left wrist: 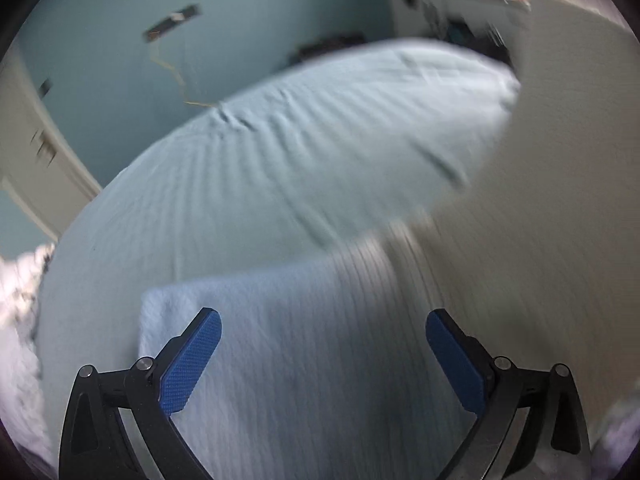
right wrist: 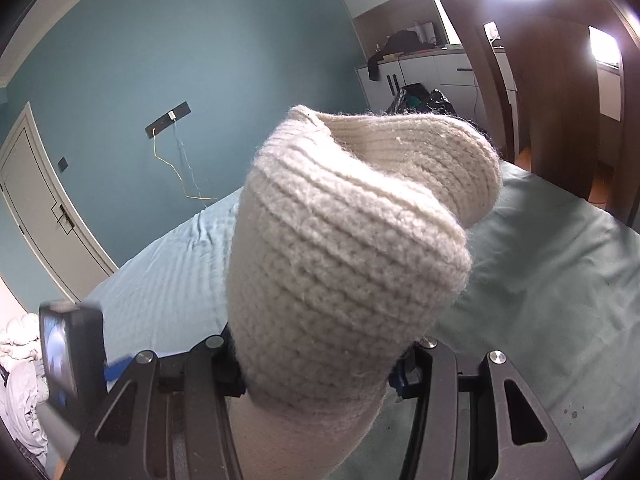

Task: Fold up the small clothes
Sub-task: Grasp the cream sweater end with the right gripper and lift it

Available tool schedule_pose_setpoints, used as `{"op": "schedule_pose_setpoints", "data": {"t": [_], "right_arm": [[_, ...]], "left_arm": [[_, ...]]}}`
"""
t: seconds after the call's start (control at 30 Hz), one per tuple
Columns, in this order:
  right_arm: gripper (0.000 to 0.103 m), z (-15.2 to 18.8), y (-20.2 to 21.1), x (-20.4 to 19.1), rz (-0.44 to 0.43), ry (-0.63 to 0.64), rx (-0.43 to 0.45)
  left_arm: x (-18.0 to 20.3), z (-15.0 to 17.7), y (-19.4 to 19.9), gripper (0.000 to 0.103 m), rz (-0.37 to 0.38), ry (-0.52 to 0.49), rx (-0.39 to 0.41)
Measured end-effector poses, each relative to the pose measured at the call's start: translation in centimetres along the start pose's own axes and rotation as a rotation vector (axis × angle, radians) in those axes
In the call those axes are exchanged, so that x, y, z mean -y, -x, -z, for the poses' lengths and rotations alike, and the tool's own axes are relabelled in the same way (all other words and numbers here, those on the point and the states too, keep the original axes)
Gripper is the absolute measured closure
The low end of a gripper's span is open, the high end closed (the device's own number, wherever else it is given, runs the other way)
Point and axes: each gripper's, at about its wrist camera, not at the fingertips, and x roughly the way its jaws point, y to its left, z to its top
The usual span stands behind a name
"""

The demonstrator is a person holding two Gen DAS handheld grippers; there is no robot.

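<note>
My right gripper (right wrist: pixel 316 372) is shut on a cream knitted garment (right wrist: pixel 344 248), held up above the bed; the knit bulges over and hides the fingers. In the left wrist view the same cream knit (left wrist: pixel 532 208) hangs blurred at the right. My left gripper (left wrist: pixel 323 360) is open and empty, its blue pads (left wrist: pixel 192 364) wide apart over a folded white ribbed cloth (left wrist: pixel 304 352) lying on the bed. The left gripper's camera body (right wrist: pixel 68 352) shows at the lower left of the right wrist view.
The bed has a pale green sheet (left wrist: pixel 240 184) (right wrist: pixel 560 288). A heap of white clothes (right wrist: pixel 20 368) lies at the left edge. A teal wall with a door (right wrist: pixel 44 208) stands behind; cabinets and dark bags (right wrist: pixel 420 96) are at the far right.
</note>
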Motion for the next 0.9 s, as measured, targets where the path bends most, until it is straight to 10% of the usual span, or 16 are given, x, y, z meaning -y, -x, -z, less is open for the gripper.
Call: {"op": "schedule_pose_setpoints", "data": {"t": [0.2, 0.67, 0.9], "right_arm": [[0.058, 0.6, 0.8, -1.4, 0.009, 0.073, 0.018], [0.058, 0.6, 1.3, -4.6, 0.072, 0.244, 0.059], [0.058, 1.4, 2.5, -13.6, 0.161, 0.597, 0.178]], "left_arm": [[-0.6, 0.7, -2.0, 0.000, 0.052, 0.100, -0.112], [-11.7, 5.6, 5.4, 0.000, 0.116, 0.281, -0.091], [-16.9, 6.7, 5.7, 0.000, 0.166, 0.371, -0.066]]}}
